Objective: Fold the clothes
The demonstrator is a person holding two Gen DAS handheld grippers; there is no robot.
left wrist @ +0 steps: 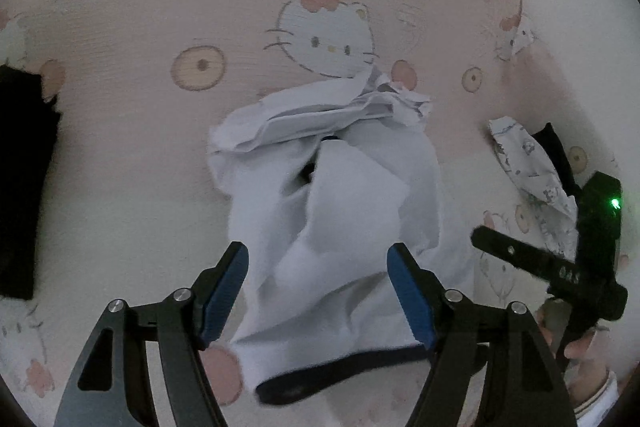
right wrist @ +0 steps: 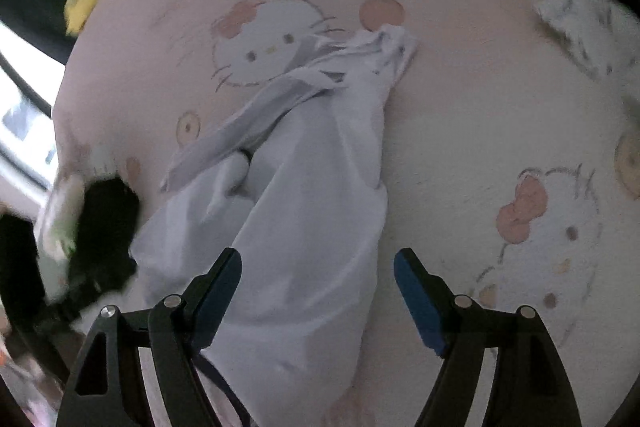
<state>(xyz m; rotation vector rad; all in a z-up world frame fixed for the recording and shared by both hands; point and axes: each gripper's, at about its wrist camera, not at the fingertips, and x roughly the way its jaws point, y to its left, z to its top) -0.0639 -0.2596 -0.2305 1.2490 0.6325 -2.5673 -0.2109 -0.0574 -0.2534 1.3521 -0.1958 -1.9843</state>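
Left tongs (left wrist: 318, 285) agape above white garment (left wrist: 340, 195); right tongs (right wrist: 318, 291) likewise.

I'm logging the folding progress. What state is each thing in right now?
White garment: lying on the bedsheet, partly folded, far end bunched and wrinkled.
Left gripper: open, nothing held.
Right gripper: open, nothing held.
Black garment: lying at the left edge, untouched.
Patterned cloth: crumpled on the right.
Bedsheet: spread flat.

Matt white cloth garment (left wrist: 340, 211) — soft, creased — on printed fabric sheet (left wrist: 140, 27).
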